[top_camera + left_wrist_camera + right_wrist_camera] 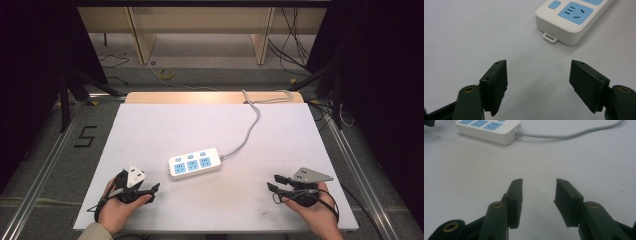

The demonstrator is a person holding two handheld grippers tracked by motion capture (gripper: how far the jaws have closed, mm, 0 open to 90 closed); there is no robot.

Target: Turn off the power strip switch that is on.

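Nothing had been grasped yet: the glossy white plastic power strip with blue socket faces [194,162] lay flat mid-table on the matte white tabletop [150,130], its smooth grey cable [250,125] curling away. The left gripper [150,191] and right gripper [272,182] both rested near the strip, jaws apart and empty.

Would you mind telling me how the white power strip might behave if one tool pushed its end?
The power strip lies flat, so it would probably slide, not tip. Its casing looks smooth and rigid, so perhaps slippery to pinch. The attached cable looks floppy and may drag, swinging it round.
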